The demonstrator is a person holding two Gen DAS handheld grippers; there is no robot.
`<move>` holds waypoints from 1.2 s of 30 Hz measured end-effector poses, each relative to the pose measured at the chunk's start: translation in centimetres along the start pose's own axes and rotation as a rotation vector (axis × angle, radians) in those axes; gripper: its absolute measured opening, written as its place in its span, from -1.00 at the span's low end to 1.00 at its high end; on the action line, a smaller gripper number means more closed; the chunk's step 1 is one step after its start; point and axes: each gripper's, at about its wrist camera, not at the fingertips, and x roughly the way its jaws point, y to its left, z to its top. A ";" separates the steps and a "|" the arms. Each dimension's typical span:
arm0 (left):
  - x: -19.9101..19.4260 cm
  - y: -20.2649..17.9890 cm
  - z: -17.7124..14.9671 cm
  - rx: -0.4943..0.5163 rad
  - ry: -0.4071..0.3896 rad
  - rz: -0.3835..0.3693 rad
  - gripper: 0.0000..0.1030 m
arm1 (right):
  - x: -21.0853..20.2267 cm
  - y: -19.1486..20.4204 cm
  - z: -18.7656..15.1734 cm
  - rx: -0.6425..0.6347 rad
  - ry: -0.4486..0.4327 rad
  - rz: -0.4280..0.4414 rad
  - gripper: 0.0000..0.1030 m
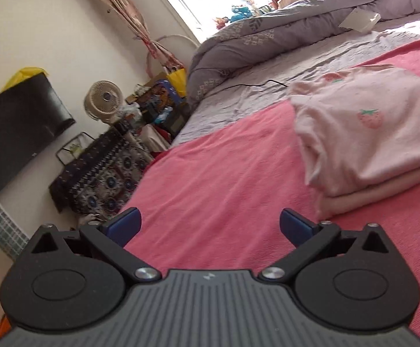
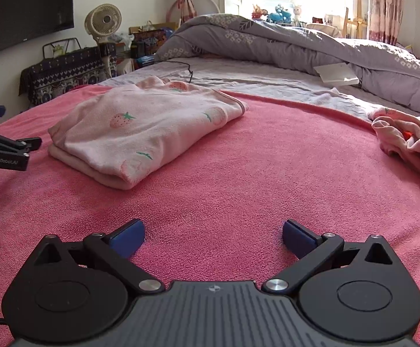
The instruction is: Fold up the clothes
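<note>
A folded pale pink garment with strawberry prints (image 2: 143,127) lies on the pink blanket (image 2: 238,173); it also shows at the right of the left wrist view (image 1: 366,133). My left gripper (image 1: 210,225) is open and empty, low over the blanket, to the left of the folded garment. Its body shows at the left edge of the right wrist view (image 2: 4,147). My right gripper (image 2: 213,234) is open and empty, above the blanket in front of the folded garment. A second pink strawberry garment (image 2: 412,144) lies crumpled at the right edge.
A rumpled grey floral duvet (image 2: 296,43) lies across the back of the bed with a white box (image 2: 337,75) on it. A black cable (image 2: 186,69) runs over the grey sheet. A fan (image 2: 103,20), a TV (image 2: 25,8) and cluttered furniture stand left of the bed.
</note>
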 end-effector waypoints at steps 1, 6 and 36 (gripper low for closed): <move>-0.2 0.8 -0.2 -0.018 -0.004 -0.007 1.00 | -0.3 0.3 0.1 -0.013 -0.021 -0.014 1.00; 0.1 1.7 0.7 -0.084 -0.020 -0.144 1.00 | -0.9 3.6 1.6 -0.097 -0.117 -0.001 1.00; 6.0 1.5 0.4 -0.276 0.180 -0.481 1.00 | 1.0 1.9 2.0 0.107 -0.121 -0.200 0.98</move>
